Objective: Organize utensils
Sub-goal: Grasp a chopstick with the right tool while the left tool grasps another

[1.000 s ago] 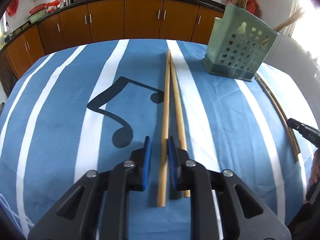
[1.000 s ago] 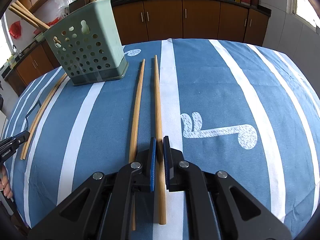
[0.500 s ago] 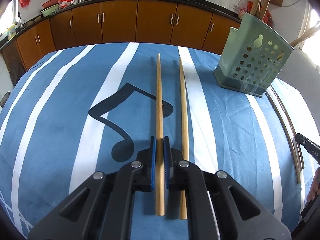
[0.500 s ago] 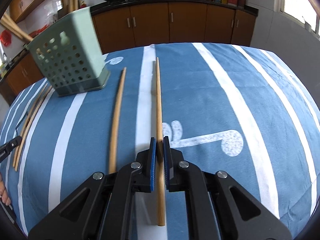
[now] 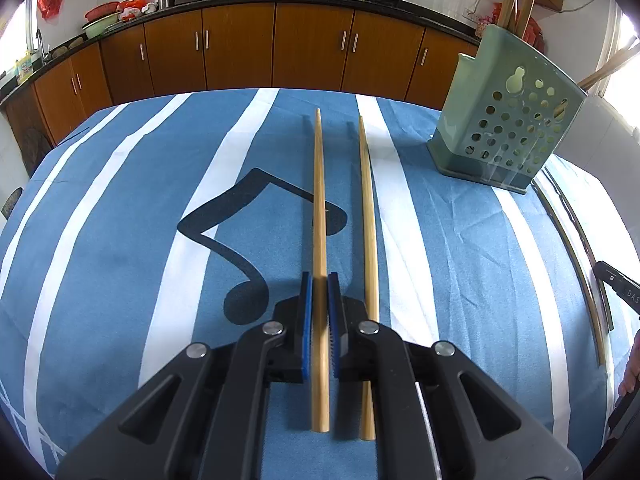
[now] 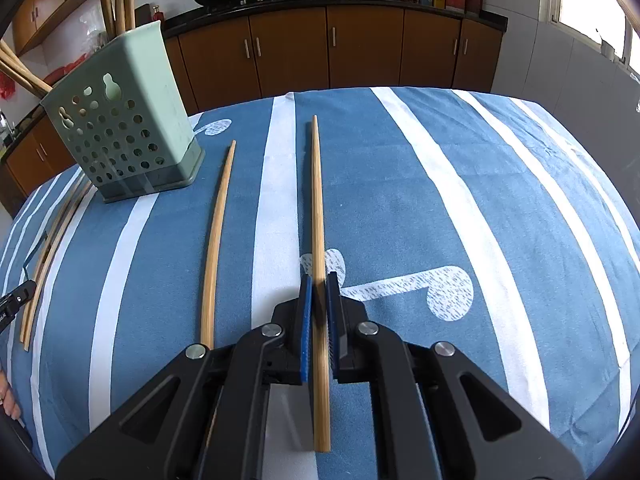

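Observation:
My left gripper [image 5: 319, 280] is shut on a long bamboo chopstick [image 5: 319, 200], held just above the cloth. A second chopstick [image 5: 367, 208] lies on the cloth right beside it. My right gripper [image 6: 318, 280] is shut on another bamboo chopstick [image 6: 317, 200], lifted off the cloth. One more chopstick [image 6: 216, 232] lies to its left. The green perforated utensil holder [image 5: 504, 124] stands at the far right in the left wrist view and at the far left in the right wrist view [image 6: 120, 128], with several chopsticks standing in it.
The table has a blue and white striped cloth [image 5: 120, 208]. A pair of chopsticks [image 6: 48, 248] lies near the table edge by the holder. Wooden kitchen cabinets [image 5: 312, 44] and a counter with pans run behind the table.
My left gripper closed on the left chopstick and raised it slightly. My right gripper lifted its chopstick off the cloth and moved it to the right, away from the other chopstick.

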